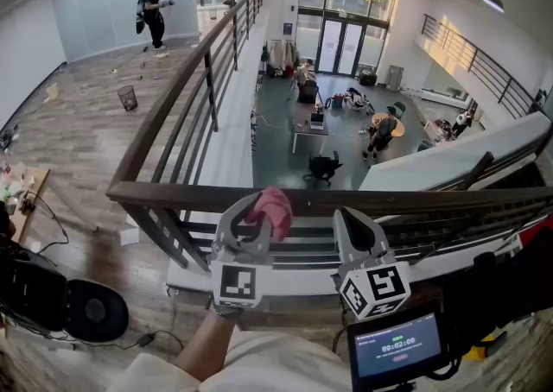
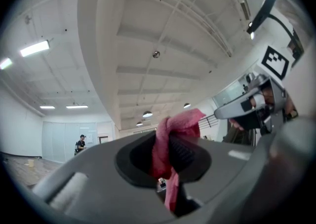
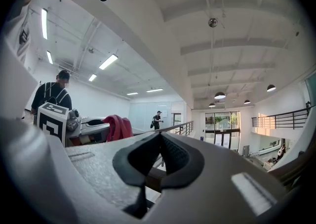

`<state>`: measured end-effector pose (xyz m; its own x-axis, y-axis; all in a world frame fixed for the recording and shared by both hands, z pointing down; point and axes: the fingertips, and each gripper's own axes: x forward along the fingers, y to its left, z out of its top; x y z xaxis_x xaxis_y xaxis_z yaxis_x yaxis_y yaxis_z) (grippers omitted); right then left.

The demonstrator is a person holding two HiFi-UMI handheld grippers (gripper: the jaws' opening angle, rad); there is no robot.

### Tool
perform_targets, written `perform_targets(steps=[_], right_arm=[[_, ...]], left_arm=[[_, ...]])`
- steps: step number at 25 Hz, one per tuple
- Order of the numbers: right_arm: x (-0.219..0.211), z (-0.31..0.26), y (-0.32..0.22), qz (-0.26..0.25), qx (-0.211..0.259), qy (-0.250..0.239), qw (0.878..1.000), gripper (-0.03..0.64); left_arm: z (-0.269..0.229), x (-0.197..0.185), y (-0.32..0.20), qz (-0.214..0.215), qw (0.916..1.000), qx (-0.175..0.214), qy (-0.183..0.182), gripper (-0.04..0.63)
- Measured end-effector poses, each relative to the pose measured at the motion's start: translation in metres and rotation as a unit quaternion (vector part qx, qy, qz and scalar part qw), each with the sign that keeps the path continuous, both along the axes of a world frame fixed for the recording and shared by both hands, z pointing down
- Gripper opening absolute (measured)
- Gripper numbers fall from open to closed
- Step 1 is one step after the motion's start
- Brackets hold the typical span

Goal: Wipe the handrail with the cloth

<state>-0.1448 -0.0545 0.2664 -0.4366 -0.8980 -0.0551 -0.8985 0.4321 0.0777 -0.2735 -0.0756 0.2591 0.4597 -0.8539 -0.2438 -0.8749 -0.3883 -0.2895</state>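
While L gripper (image 1: 253, 211) grips 1 cloth (image 1: 278, 211) at 1 handrail (image 1: 173, 195), R gripper (image 1: 354, 221) is closed, empty.

Your handrail (image 1: 173, 195) runs bare left of the cloth (image 1: 275, 209) in your left gripper (image 1: 251, 219) and right of your right gripper (image 1: 359, 224). A side rail (image 1: 186, 79) meets its left corner, and bars (image 1: 160, 233) block below.

Only readable item: small screen (image 1: 397, 345) at bottom right of head view. Timer-style digits, look like 00:02:00, last pair uncertain. Line above the digits is too small to read. Left marker cube (image 1: 236, 285) and right marker cube (image 1: 373, 288) carry black-and-white square codes, no letters.
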Motion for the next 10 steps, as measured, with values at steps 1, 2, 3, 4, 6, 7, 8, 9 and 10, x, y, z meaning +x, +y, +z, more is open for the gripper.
perform_targets(steps=[1,2,3,4,6,7,8,9,10], right_arm=[[0.0,-0.002,0.001,-0.001,0.001,0.001,1.0,0.002],[-0.001,-0.004,0.001,-0.003,0.003,0.002,1.0,0.002],[-0.001,-0.006,0.001,-0.004,0.006,0.003,1.0,0.002],[-0.002,-0.009,0.002,-0.006,0.008,0.004,1.0,0.002],[-0.004,-0.014,0.002,-0.007,0.012,0.003,1.0,0.002],[-0.005,-0.017,0.003,-0.008,0.015,0.003,1.0,0.002],[-0.005,-0.019,0.003,-0.008,0.017,0.002,1.0,0.002],[-0.006,-0.021,0.004,-0.009,0.019,0.001,1.0,0.002],[-0.007,-0.023,0.004,-0.01,0.021,0.0,1.0,0.002]], left_arm=[[-0.002,0.0,0.001,-0.001,1.0,0.003,0.0,0.049],[-0.005,0.0,0.002,-0.001,1.0,0.006,-0.002,0.048],[-0.007,0.0,0.003,-0.001,1.0,0.008,-0.003,0.049],[-0.009,0.0,0.004,-0.002,0.9999,0.01,-0.004,0.049],[-0.015,-0.001,0.005,0.0,0.9999,0.015,-0.003,0.048],[-0.017,-0.002,0.006,0.002,0.9998,0.018,-0.003,0.049],[-0.02,-0.002,0.007,0.003,0.9998,0.02,-0.004,0.049],[-0.022,-0.002,0.008,0.004,0.9998,0.021,-0.005,0.049],[-0.024,-0.002,0.009,0.005,0.9997,0.022,-0.007,0.049]])
